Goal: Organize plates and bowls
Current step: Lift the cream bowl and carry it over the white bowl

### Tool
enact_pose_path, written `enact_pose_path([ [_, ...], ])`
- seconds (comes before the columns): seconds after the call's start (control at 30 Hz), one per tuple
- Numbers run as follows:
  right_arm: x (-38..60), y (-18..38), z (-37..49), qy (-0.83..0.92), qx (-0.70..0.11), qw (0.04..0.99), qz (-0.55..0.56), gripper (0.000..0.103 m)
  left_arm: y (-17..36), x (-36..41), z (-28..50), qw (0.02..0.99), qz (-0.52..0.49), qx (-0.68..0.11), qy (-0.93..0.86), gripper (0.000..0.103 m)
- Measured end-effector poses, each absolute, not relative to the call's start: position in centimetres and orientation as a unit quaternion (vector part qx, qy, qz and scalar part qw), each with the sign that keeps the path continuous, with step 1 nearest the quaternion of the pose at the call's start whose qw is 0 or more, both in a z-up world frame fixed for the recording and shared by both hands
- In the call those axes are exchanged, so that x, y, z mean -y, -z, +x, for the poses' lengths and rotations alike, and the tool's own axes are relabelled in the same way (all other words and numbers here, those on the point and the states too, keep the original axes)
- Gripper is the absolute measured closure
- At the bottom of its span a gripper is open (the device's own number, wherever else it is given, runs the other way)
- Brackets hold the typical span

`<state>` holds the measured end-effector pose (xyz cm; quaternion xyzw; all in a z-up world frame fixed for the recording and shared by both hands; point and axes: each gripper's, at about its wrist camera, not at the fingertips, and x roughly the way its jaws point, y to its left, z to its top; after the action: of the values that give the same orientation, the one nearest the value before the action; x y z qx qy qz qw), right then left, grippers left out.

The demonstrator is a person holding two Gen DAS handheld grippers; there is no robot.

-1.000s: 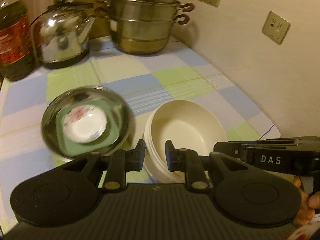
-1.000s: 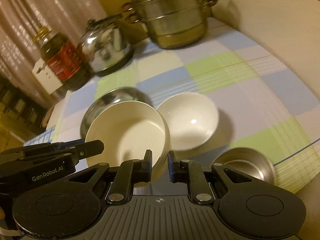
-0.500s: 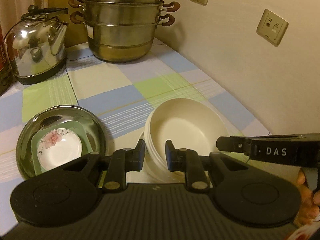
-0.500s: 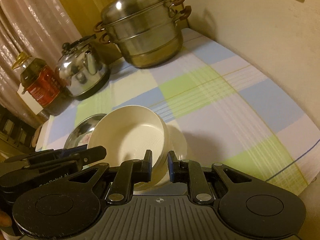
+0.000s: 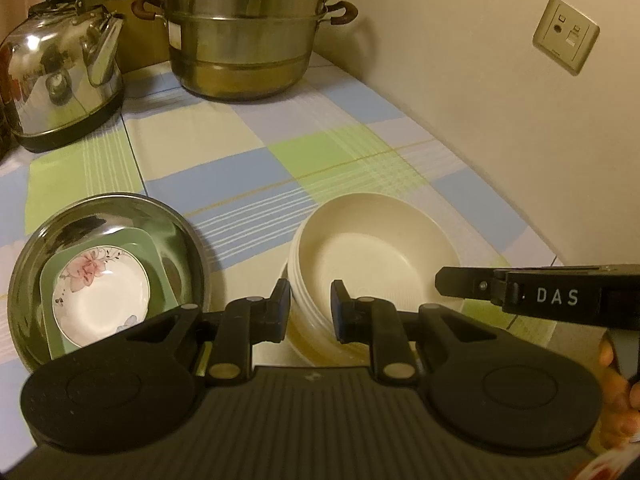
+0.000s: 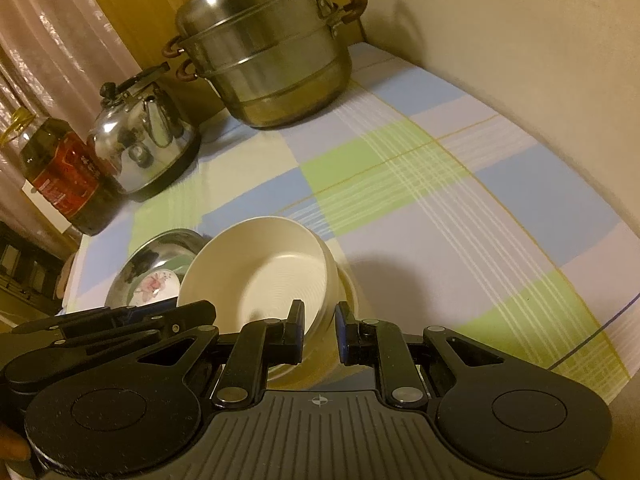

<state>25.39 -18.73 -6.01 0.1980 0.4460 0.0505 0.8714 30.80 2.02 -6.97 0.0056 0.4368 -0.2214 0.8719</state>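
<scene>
Steel basin (image 5: 188, 240) (flowered saucer (image 5: 100, 292) inside) beside gripped cream bowl (image 5: 376, 248).

A: What colours lie on the table's checked cloth (image 5: 256, 168)?

B: Pale blue, light green and cream squares, crossed by thin white and yellow stripes.

A: And the dishes?

B: The round cream-white bowl (image 5: 376, 248) is plain. At near left, the shiny silver steel basin (image 5: 176, 240) holds a pale green square plate (image 5: 160, 272) and a white saucer with a pink flower (image 5: 100, 296).

A: Farther back?

B: A silver steamer pot with brown handles (image 5: 244, 40), a mirror-bright kettle with a black base (image 5: 60, 76), and a dark oil bottle with a red label (image 6: 64, 178).
</scene>
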Motion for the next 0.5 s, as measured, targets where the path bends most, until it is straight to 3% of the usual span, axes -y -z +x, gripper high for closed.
enact_pose_path([
  [0.5,18.8,7.3,25.9,-0.047,-0.455,0.866,0.199,0.087,7.9,-1.6,31.1,0.87,0.02,-0.441,0.221,0.084],
])
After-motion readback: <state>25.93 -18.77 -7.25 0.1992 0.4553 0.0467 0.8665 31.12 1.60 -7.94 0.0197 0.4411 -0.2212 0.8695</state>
